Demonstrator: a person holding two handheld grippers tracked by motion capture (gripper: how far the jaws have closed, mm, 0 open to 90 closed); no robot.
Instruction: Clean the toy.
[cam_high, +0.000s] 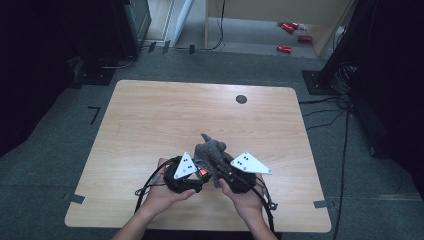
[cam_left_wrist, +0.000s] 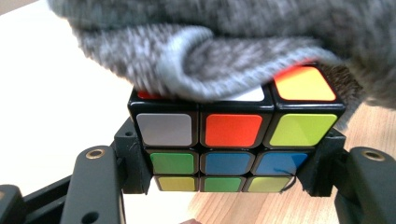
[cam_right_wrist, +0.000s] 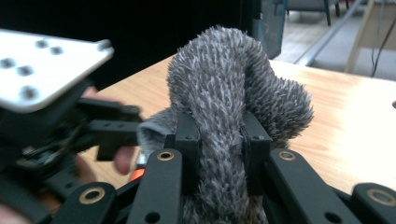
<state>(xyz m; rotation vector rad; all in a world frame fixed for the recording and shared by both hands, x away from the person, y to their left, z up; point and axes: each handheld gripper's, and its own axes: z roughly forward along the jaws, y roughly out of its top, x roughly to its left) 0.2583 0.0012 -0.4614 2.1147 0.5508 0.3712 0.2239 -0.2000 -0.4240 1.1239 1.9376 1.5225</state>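
A Rubik's cube (cam_left_wrist: 231, 144) with coloured stickers sits clamped between the jaws of my left gripper (cam_high: 196, 176), just above the table. A fuzzy grey cloth (cam_right_wrist: 224, 107) lies over the cube's top face (cam_left_wrist: 210, 65). My right gripper (cam_high: 225, 167) is shut on a fold of that cloth, which bulges up and forward between its jaws. In the high view the cloth (cam_high: 210, 148) bunches between the two grippers near the table's front middle. The cube's top is mostly hidden under the cloth.
The wooden table (cam_high: 150, 115) has a round black grommet (cam_high: 241, 99) at its far right. Red objects (cam_high: 290, 30) lie on the floor beyond it. Black stands and cables flank the table.
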